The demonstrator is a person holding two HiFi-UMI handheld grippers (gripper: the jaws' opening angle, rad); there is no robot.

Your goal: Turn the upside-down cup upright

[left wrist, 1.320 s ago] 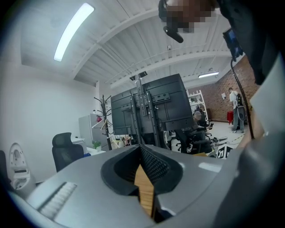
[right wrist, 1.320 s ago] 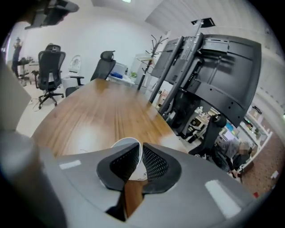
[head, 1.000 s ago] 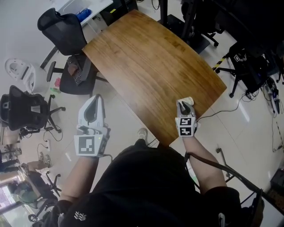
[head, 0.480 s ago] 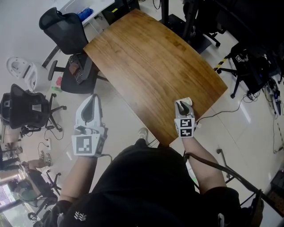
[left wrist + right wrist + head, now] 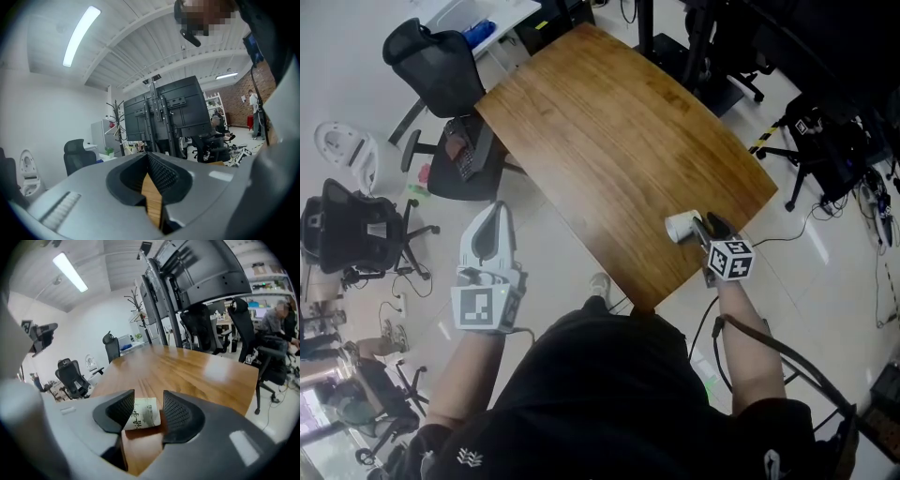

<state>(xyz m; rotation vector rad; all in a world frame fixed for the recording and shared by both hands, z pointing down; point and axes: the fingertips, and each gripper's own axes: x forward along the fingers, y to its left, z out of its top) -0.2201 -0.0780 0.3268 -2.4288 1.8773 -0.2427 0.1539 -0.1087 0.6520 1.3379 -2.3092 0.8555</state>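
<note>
A small white paper cup (image 5: 681, 226) with dark print lies on its side near the front right corner of the wooden table (image 5: 619, 141). My right gripper (image 5: 699, 228) points at it from the right. In the right gripper view the cup (image 5: 143, 416) lies between the two fingers with a gap at the right pad. These jaws have just been opening, and my right gripper (image 5: 146, 404) now stands open around the cup. My left gripper (image 5: 495, 212) hangs off the table's left side over the floor, its jaws together and empty (image 5: 149, 157).
Black office chairs (image 5: 441, 66) (image 5: 347, 230) stand on the floor left of the table. More chairs and cables (image 5: 825, 141) crowd the right side. The table's front corner (image 5: 645, 302) lies close to the person's body. Monitor stands (image 5: 187, 282) rise behind the table.
My right gripper swung to the right and rolled, and its jaws opened. The cup, earlier mostly hidden at the fingertips, now shows lying on its side. The left gripper stayed put.
</note>
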